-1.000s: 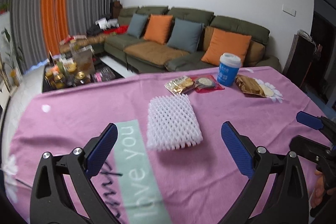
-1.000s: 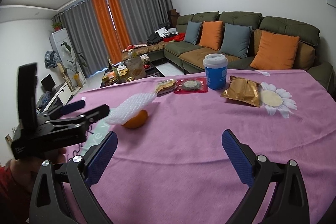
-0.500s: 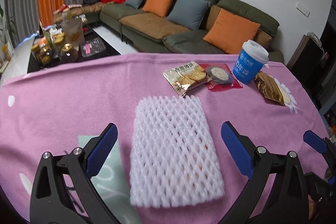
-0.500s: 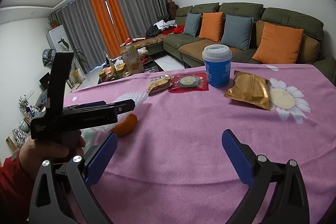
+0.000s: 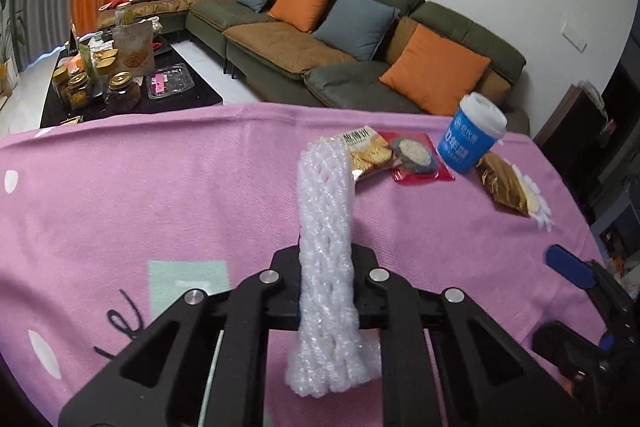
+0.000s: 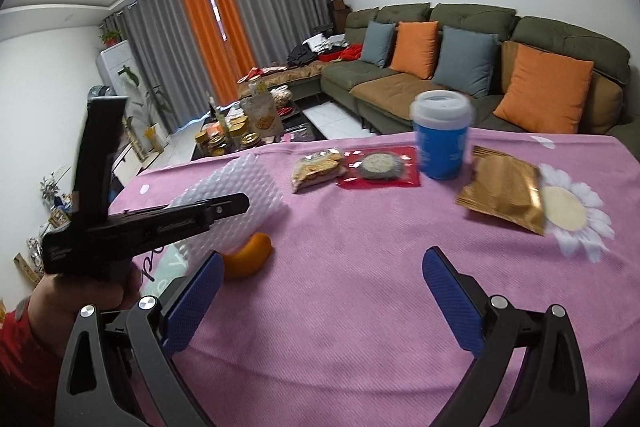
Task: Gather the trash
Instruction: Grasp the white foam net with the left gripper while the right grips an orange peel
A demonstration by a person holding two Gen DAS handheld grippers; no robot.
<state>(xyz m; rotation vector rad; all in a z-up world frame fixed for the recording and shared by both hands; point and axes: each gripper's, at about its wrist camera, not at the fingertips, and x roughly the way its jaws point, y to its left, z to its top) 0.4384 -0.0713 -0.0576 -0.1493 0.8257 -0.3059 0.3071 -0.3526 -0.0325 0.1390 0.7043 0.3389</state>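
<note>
My left gripper point(image 5: 326, 283) is shut on a white foam net sleeve point(image 5: 326, 227), squeezed narrow between the jaws. In the right wrist view the sleeve point(image 6: 236, 203) is held above an orange point(image 6: 248, 261) lying on the pink tablecloth point(image 6: 360, 287). My right gripper point(image 6: 320, 301) is open and empty over the cloth, to the right of the orange. Further back lie a cracker packet point(image 6: 318, 169), a red snack packet point(image 6: 378, 167), a blue cup point(image 6: 442, 135) and a gold wrapper point(image 6: 504, 193).
The same items show in the left wrist view: cracker packet point(image 5: 366, 153), red packet point(image 5: 418, 161), blue cup point(image 5: 472, 133), gold wrapper point(image 5: 506, 185). A green sofa point(image 6: 460, 67) stands behind the table. A low table with jars point(image 5: 104, 79) is at the far left.
My left gripper moved forward over the foam sleeve and closed on it, squeezing it narrow. The orange under it now shows more. My right gripper drifted forward, still open.
</note>
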